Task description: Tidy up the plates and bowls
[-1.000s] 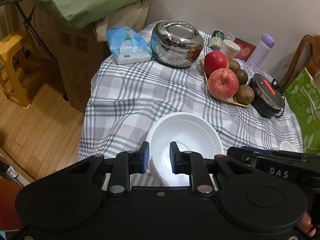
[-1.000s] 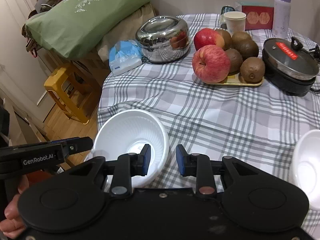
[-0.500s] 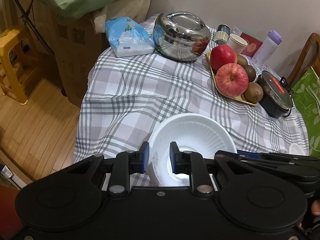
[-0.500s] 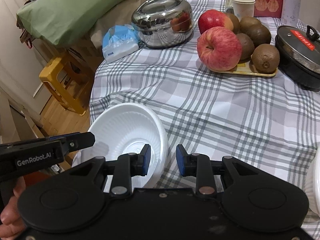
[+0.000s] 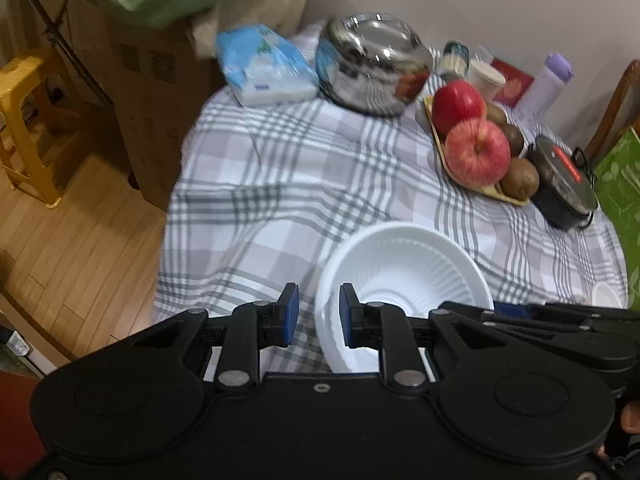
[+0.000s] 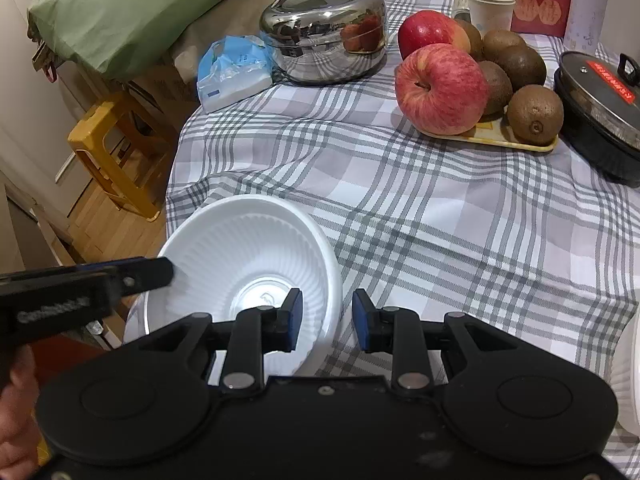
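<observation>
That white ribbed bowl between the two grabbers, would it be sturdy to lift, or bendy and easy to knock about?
The white bowl looks like thin disposable plastic with a ribbed wall, so probably very light and a bit flexible where its rim is pinched. With a narrow base under a wide mouth, it may tip or skid on the checked tablecloth if nudged. Its glossy surface might slip between pads.
</observation>
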The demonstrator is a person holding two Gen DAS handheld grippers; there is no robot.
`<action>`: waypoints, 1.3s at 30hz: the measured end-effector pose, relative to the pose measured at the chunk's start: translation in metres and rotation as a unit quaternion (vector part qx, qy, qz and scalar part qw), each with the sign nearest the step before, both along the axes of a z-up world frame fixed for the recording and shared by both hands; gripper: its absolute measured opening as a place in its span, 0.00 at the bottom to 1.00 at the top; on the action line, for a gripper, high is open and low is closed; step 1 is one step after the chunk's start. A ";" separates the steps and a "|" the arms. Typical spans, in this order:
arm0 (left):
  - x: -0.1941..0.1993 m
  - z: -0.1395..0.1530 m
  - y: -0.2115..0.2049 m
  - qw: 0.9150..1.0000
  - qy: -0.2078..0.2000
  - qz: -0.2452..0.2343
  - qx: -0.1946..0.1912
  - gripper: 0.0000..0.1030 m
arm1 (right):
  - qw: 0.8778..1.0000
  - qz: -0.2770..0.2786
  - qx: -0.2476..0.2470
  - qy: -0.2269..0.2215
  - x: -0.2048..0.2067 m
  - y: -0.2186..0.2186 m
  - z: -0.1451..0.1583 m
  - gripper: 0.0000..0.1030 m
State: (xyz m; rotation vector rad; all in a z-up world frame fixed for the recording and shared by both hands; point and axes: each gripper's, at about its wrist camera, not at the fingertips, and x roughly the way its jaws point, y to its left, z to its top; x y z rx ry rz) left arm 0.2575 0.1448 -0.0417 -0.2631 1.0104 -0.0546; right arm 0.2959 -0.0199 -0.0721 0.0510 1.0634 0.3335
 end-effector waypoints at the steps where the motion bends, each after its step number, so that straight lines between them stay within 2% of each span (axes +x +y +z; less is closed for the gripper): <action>1: 0.001 -0.003 -0.002 1.000 0.005 -0.004 0.001 0.27 | 1.000 0.001 -0.002 -0.001 0.000 0.001 0.000 0.29; 9: 0.000 -0.014 -0.023 0.999 0.012 -0.019 0.035 0.27 | 1.000 0.013 -0.023 -0.015 -0.006 0.007 0.002 0.24; 13: -0.007 -0.008 -0.029 0.998 -0.001 -0.019 0.061 0.27 | 0.999 0.017 -0.025 -0.025 -0.011 0.008 0.007 0.24; 21: -0.027 0.015 -0.029 0.998 -0.017 -0.013 0.061 0.27 | 0.999 0.023 -0.017 -0.041 -0.034 0.004 0.029 0.24; 30: -0.072 0.054 -0.044 0.996 -0.043 -0.030 0.067 0.27 | 0.997 0.017 -0.002 -0.078 -0.092 -0.013 0.073 0.24; 39: -0.128 0.081 -0.080 0.994 -0.053 -0.071 0.063 0.27 | 0.995 -0.011 0.007 -0.103 -0.171 -0.060 0.108 0.24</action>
